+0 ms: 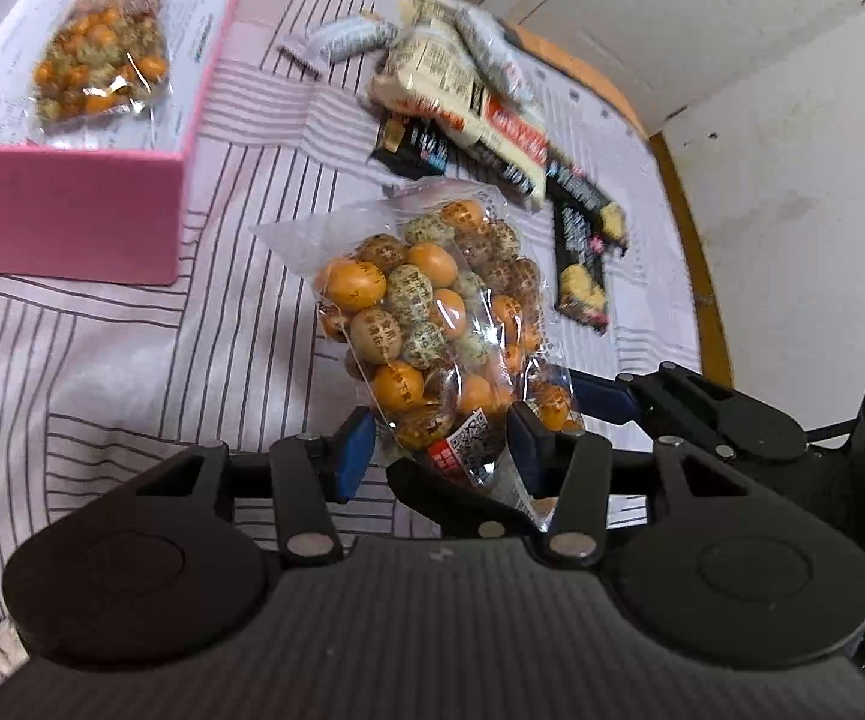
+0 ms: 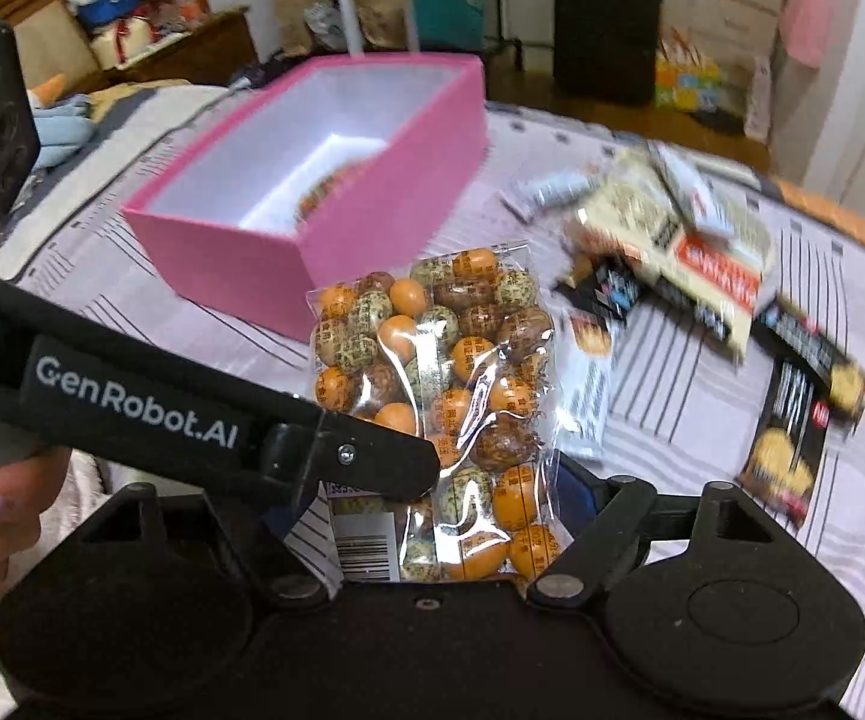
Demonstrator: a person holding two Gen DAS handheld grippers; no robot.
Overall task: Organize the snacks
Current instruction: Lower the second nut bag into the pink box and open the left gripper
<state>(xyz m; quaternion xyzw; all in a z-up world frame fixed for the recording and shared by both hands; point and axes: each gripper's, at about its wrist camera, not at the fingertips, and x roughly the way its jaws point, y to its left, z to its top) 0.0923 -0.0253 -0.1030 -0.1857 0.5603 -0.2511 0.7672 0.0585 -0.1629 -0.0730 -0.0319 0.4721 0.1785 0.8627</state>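
- The bag of wrapped egg-shaped snacks (image 1: 426, 324) is off the striped cloth (image 1: 132, 360), standing end-up between the two tools. In the right wrist view it fills the centre, with the pink box (image 2: 240, 258) behind it at 11 o'clock.
- The left gripper (image 1: 441, 444) pinches the bag's lower, labelled end, with a blue pad pressed against each side of the film.
- The right gripper (image 2: 444, 498) has the same bag between its fingers. One finger meets the film's edge at 4 o'clock, but the other is hidden behind the left tool's arm, so whether it is pinching cannot be told.
- Handling, as a judgement: the bag looks light and floppy, its clear film slick and crinkly, and the loose pieces inside will shift. A hold across the flat sealed end or a gathered edge should slip less than a squeeze on the bulging middle — and will not crush the pieces.
- In the left wrist view the pink box sits at 10 o'clock, open-topped and white inside. It holds a second bag of the same snacks (image 1: 102, 54) lying flat, with bare floor beside it.
- Loose on the cloth at 1 o'clock lie a cream packet (image 1: 462, 84), small pale wrapped bars (image 1: 348, 39) and black packets (image 1: 588, 252) — none of them boxed.
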